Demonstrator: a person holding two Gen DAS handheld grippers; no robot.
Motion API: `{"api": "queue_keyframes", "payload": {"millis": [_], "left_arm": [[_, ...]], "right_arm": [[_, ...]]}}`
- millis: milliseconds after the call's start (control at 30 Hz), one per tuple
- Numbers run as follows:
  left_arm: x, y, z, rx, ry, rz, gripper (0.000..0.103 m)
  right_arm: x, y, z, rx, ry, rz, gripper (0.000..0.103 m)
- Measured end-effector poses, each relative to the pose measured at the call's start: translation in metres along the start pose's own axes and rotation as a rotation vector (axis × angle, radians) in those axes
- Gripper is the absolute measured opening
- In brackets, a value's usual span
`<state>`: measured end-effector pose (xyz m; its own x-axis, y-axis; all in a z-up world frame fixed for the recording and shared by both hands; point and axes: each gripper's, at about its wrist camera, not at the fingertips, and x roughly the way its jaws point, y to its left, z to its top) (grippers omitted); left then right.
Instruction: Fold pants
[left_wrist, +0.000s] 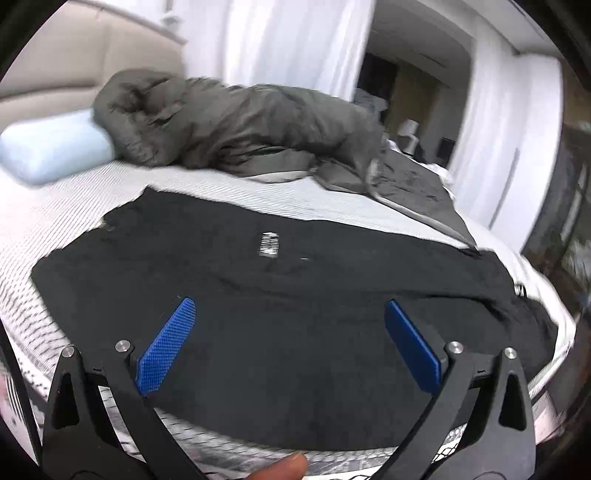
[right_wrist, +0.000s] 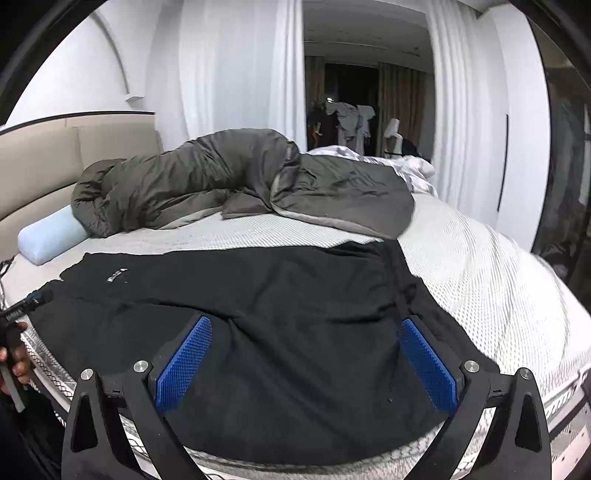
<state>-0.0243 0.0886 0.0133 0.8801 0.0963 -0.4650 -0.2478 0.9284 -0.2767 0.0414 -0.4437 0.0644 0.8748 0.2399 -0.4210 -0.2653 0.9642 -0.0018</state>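
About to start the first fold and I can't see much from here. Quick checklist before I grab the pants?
1. Left gripper open: ok.
2. Right gripper open: ok.
3. Pants spread flat on the bed: mostly ok; some wrinkles at the right end.
4. Duvet off the pants: not ok in the right view, where its edge seems to meet them.
5. Pillow off the pants: ok.
6. Which end is the waistband: cannot tell.

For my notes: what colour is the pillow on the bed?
Pale blue pillow, clearest in the right wrist view.
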Motion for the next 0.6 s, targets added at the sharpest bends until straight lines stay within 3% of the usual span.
{"api": "queue_keyframes", "payload": {"millis": [167, 367, 433, 567, 600], "left_arm": [[-0.011, 0.045, 0.009, -0.039, 0.044, 0.207, 0.102], [-0.029, 0.117, 0.015, -0.142, 0.094, 0.237, 0.1], [-0.027, 0.137, 0.015, -0.182, 0.123, 0.241, 0.09], [-0.022, 0.162, 0.007, -0.247, 0.186, 0.201, 0.081], [-0.019, 0.162, 0.005, -0.258, 0.197, 0.191, 0.074]], "right_arm": [[0.0, -0.02, -0.023, 0.069, 0.017, -0.016, 0.103], [-0.002, -0.045, -0.056, 0.158, 0.039, -0.063, 0.103], [-0.001, -0.052, -0.066, 0.167, 0.068, -0.076, 0.103], [-0.006, -0.066, -0.081, 0.185, 0.08, -0.105, 0.103], [-0.007, -0.07, -0.084, 0.199, 0.087, -0.099, 0.103]]}}
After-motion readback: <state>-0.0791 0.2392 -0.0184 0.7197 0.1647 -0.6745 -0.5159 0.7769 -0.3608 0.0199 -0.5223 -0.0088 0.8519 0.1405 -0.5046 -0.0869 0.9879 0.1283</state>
